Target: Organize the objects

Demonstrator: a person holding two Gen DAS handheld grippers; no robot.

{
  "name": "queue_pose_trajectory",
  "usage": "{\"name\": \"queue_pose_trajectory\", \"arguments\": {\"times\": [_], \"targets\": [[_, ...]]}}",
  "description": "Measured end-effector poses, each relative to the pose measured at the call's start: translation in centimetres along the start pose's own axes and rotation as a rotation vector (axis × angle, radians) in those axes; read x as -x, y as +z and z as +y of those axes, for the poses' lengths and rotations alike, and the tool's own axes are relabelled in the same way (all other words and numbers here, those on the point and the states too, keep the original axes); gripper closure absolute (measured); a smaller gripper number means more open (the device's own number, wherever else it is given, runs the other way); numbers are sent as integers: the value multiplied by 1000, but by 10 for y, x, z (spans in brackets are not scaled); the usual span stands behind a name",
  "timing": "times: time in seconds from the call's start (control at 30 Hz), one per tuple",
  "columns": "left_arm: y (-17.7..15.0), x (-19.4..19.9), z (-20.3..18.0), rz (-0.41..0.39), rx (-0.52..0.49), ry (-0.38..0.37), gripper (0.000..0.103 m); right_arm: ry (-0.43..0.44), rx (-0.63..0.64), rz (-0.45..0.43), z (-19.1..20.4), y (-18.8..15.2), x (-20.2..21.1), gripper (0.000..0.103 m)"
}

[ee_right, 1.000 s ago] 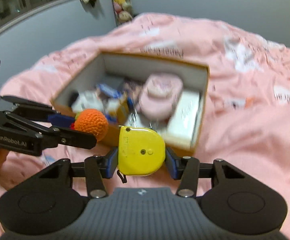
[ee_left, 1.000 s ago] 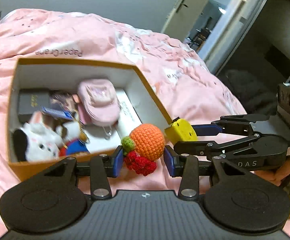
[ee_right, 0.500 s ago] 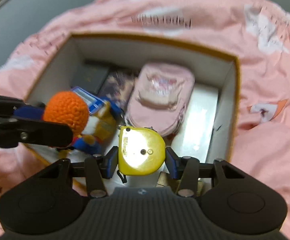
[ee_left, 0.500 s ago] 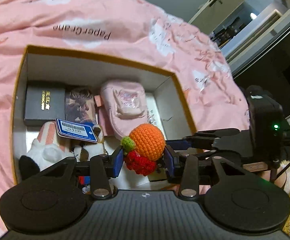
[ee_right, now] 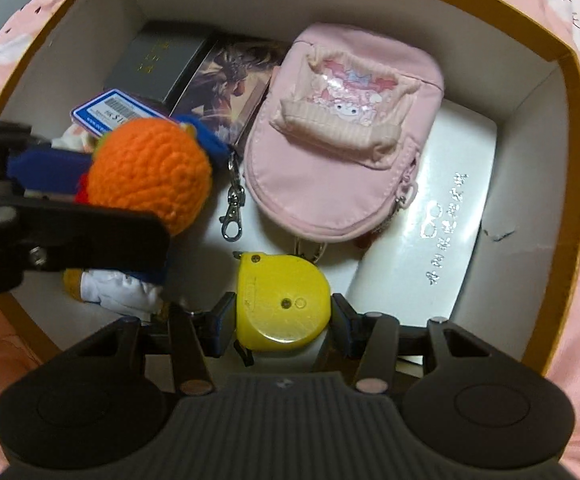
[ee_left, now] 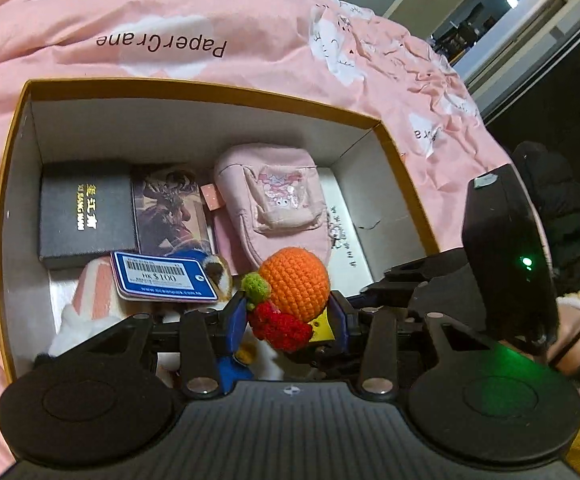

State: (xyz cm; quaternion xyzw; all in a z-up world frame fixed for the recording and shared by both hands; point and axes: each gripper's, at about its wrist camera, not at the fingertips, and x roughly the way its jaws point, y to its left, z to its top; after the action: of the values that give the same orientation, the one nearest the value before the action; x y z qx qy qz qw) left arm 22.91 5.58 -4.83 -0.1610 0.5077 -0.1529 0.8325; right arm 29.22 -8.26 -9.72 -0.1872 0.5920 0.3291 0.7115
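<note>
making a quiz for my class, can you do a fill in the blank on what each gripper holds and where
1. The left gripper holds a crocheted ____ fruit.
2. The right gripper is shut on a ____ tape measure.
3. Both grippers are over an open ____ on the pink bedspread.

Missing words: orange; yellow; box

A home bedroom: a bed under a pink quilt [ee_left: 250,20], with a doorway [ee_left: 529,12] to another room.

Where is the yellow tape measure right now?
The yellow tape measure sits gripped in the right tool, low in the right wrist view. It hangs inside the box, just below the pink pouch.
</note>
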Motion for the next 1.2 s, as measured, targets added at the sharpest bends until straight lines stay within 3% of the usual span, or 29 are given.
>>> {"name": "queue_pose_trajectory", "arguments": {"times": [0.17,0.33,0.53,0.83,1.03,1.2], "targets": [[2,-3,-4,23,-43,7,54,-20,40,-32,6,-7,10,43],[5,-5,-16,52,-120,41,54,-16,21,-110,0,-20,39,43],[0,-22,-50,163,-384,186,54,-133,21,-295,-9,-51,79,31],[-6,-45,-66,285,-485,294,49,-150,-102,-434,-17,-64,85,31],[-13,-31,-60,232,-442,293,49,-107,-183,-477,-23,-73,87,32],[-28,5,-58,24,-363,248,49,-105,-217,-547,-17,-81,92,32]]}}
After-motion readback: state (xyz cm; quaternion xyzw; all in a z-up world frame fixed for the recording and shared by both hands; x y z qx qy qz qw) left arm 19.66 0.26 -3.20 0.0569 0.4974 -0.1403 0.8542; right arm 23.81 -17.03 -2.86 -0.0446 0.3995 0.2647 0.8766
